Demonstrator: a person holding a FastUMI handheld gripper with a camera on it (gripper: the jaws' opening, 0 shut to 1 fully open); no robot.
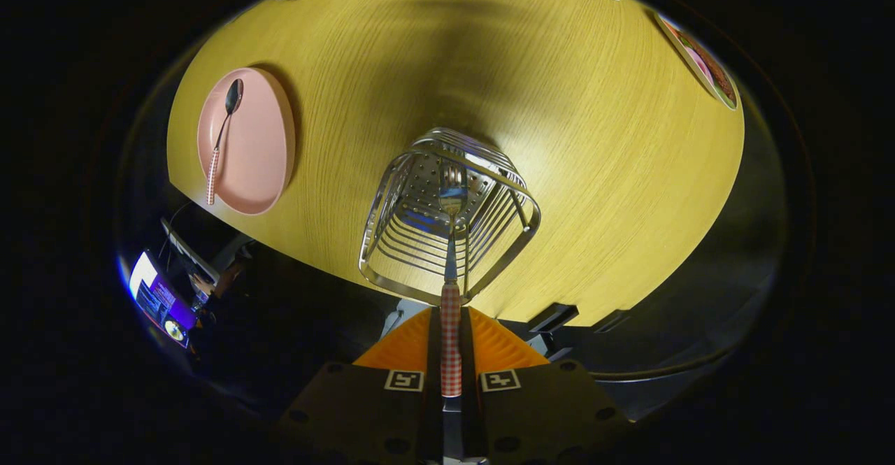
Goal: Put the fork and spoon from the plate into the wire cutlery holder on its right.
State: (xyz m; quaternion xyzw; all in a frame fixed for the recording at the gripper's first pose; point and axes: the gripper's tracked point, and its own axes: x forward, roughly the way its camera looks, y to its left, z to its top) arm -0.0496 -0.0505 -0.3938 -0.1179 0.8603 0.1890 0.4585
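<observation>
The claw is seen clenched on the fork: the red-and-white checked handle is pinched between the two orange fingers, which press on it from both sides. The fork runs straight ahead of the claw, toward 12 o'clock, with its metal neck and tines pointing away from the fingers. The tines are held inside the mouth of the wire cutlery holder, over its perforated floor; whether they touch that floor cannot be told. The holder stands on the yellow wooden table just beyond the fingertips, its open top turned toward the camera and its near rim crossed by the fork's neck.

The pink plate is found well apart from the claw, at about 10 o'clock from the holder, near the table's edge. The spoon is laid on it, its dark bowl at the far end and its checked handle reaching toward the near rim and slightly past it.

A flat printed card is seen at about 2 o'clock, at the far edge of the table. A lit screen is seen below the table's edge, at about 8 o'clock from the holder.
</observation>
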